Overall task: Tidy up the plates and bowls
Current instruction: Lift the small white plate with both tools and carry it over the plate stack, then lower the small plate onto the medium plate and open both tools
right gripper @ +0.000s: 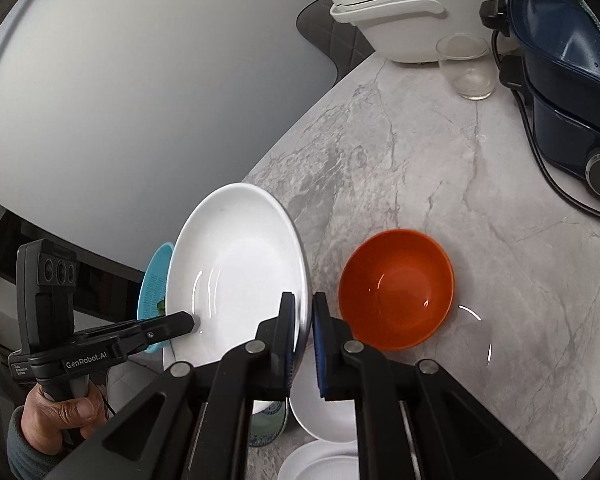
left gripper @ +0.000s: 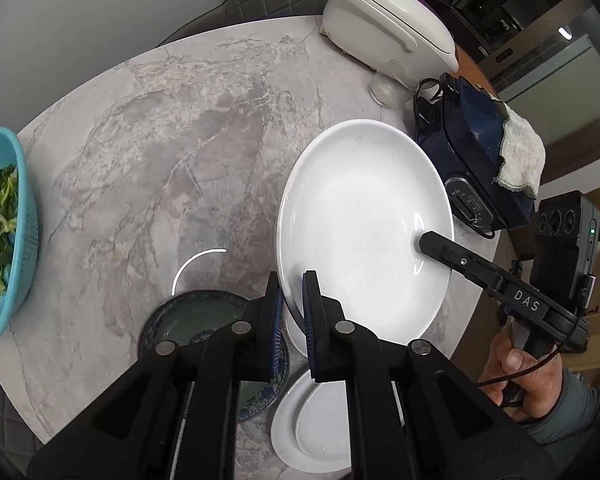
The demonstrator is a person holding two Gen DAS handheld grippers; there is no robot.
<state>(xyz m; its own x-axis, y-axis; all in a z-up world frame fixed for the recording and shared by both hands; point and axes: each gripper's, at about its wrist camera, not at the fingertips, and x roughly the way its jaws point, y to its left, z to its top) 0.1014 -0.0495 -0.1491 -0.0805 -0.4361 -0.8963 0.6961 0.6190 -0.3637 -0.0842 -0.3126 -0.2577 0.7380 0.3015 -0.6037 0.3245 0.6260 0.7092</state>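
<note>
A large white plate (left gripper: 360, 216) is held off the marble table, tilted, by both grippers. My left gripper (left gripper: 294, 308) is shut on its near rim. My right gripper (right gripper: 303, 320) is shut on the opposite rim (right gripper: 236, 264); its finger shows in the left wrist view (left gripper: 436, 246). Under the plate lie a dark green patterned dish (left gripper: 196, 316) and stacked small white plates (left gripper: 320, 428). An orange bowl (right gripper: 396, 288) stands on the table to the right of my right gripper. A small white bowl (right gripper: 324, 416) sits below it.
A blue colander of greens (left gripper: 4, 236) stands at the table's left edge. At the back are a white rice cooker (left gripper: 384, 20), an empty glass (right gripper: 466, 66), and a dark blue appliance (left gripper: 472, 148) with a cloth and cord. The marble table (left gripper: 160, 152) is round.
</note>
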